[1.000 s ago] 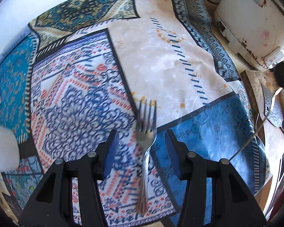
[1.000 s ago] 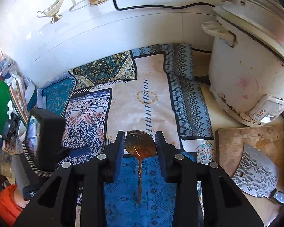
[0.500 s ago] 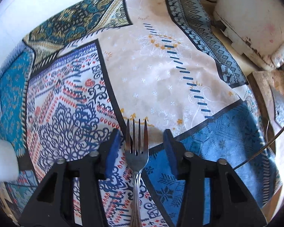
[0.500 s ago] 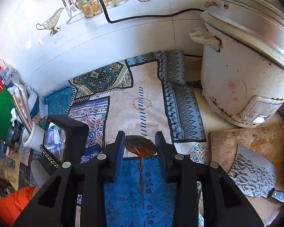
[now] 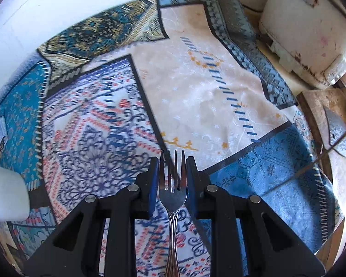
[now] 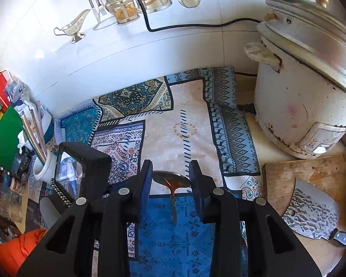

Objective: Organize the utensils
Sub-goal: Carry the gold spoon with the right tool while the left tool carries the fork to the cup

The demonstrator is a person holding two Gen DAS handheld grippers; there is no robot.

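Open patterned cloth (image 6: 191, 124) lay ahead of both tools, flat and bare up to the tiled wall (image 6: 150, 53). Right side blocked by the big rice cooker (image 6: 306, 97), with the cutting board (image 6: 311, 173) and cleaver (image 6: 311, 214) just before it. Left side crowded: white cup of chopsticks (image 6: 42, 168), green and red clutter (image 6: 4, 136), probably packaging. Left tool (image 6: 80, 161) stood near the cup.
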